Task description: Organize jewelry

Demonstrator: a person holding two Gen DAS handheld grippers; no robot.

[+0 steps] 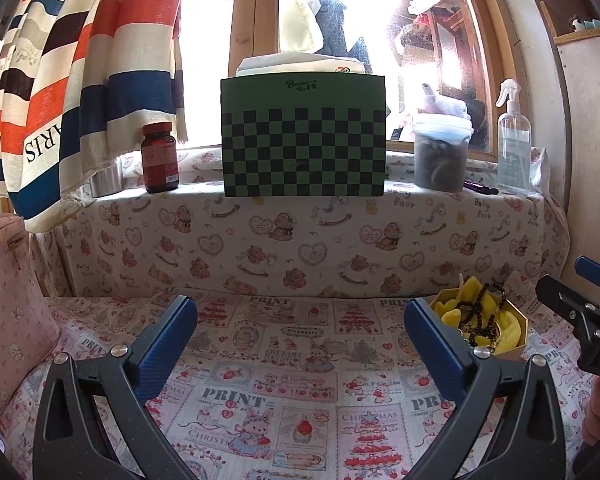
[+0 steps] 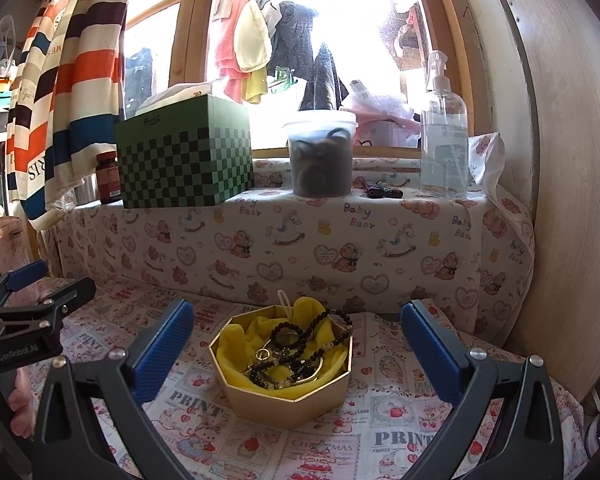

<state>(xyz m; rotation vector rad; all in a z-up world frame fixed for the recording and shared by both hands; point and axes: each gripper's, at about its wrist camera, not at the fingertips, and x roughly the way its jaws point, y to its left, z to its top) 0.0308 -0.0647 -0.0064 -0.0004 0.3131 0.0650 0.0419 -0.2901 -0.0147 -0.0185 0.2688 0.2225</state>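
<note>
A gold octagonal box (image 2: 288, 400) lined with yellow cloth (image 2: 240, 344) sits on the printed tablecloth. Inside lie a black bead necklace (image 2: 300, 334) and gold-coloured pieces (image 2: 263, 355), partly tangled. My right gripper (image 2: 296, 344) is open, its blue fingers on either side of the box and just short of it. In the left wrist view the same box (image 1: 514, 354) shows at the right, behind the right finger, with beads (image 1: 480, 316) draped in it. My left gripper (image 1: 300, 340) is open over bare cloth, nothing between its fingers. The right gripper (image 1: 580, 300) shows at the right edge.
A cloth-covered ledge runs along the back under the window. On it stand a green checkered box (image 1: 304, 138), a brown pill bottle (image 1: 160, 158), a lidded tub (image 2: 320, 152), a spray bottle (image 2: 444, 128) and a dark pen (image 2: 384, 192). A striped curtain (image 1: 80, 80) hangs left.
</note>
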